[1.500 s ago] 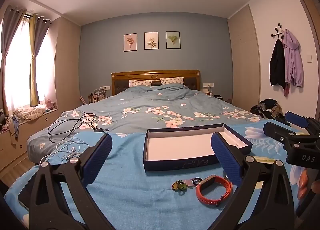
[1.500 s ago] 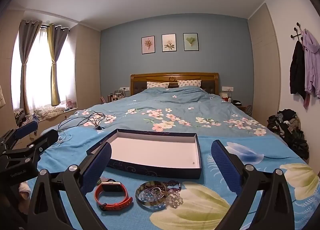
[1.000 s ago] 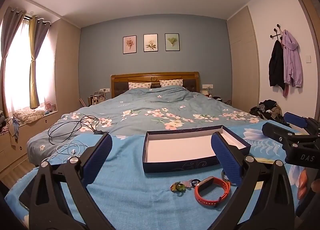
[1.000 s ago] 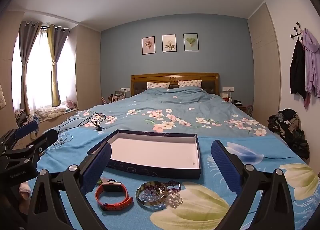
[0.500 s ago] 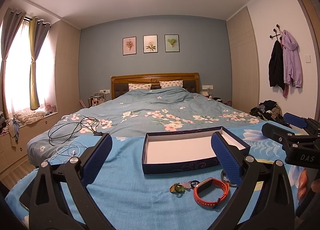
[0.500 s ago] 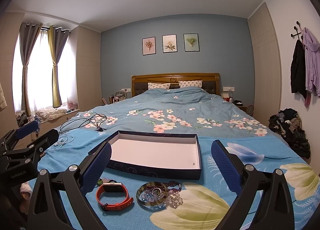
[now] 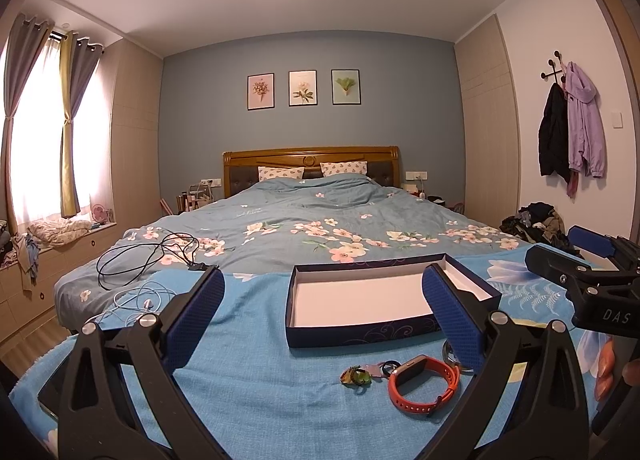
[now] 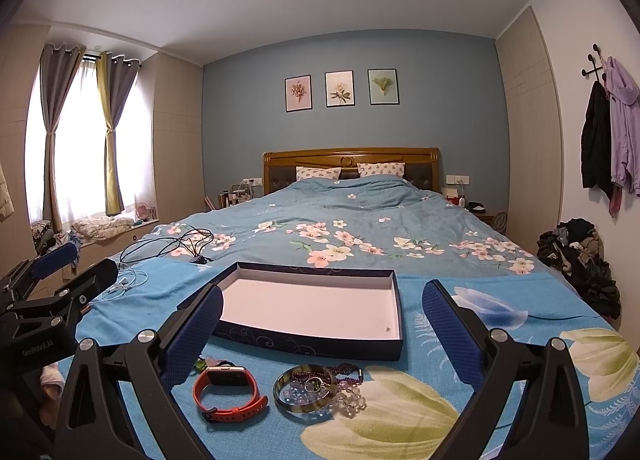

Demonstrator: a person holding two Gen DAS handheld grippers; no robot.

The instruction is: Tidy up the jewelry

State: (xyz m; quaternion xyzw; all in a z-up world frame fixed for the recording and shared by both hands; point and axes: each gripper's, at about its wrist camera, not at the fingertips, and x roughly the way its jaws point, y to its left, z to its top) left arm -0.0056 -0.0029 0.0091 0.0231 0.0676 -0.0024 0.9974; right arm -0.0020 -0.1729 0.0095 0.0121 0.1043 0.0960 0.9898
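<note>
Jewelry pile: bangle (image 8: 306, 392) with beads, orange watch (image 8: 228, 392) at its 9 o'clock, just short of empty box (image 8: 312, 310) at 12. Right gripper (image 8: 322, 330), left gripper (image 7: 322, 318) both spread wide, holding nothing. Advice: lower right over bangle rim, pinch gently.

one box (image 8: 316, 340), one watch (image 8: 228, 392), perhaps three bracelets (image 8: 320, 390)

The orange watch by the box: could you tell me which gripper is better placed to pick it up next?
Probably the right gripper: the orange watch lies between its open fingers. For the left gripper, also open, it sits partly behind one finger.
</note>
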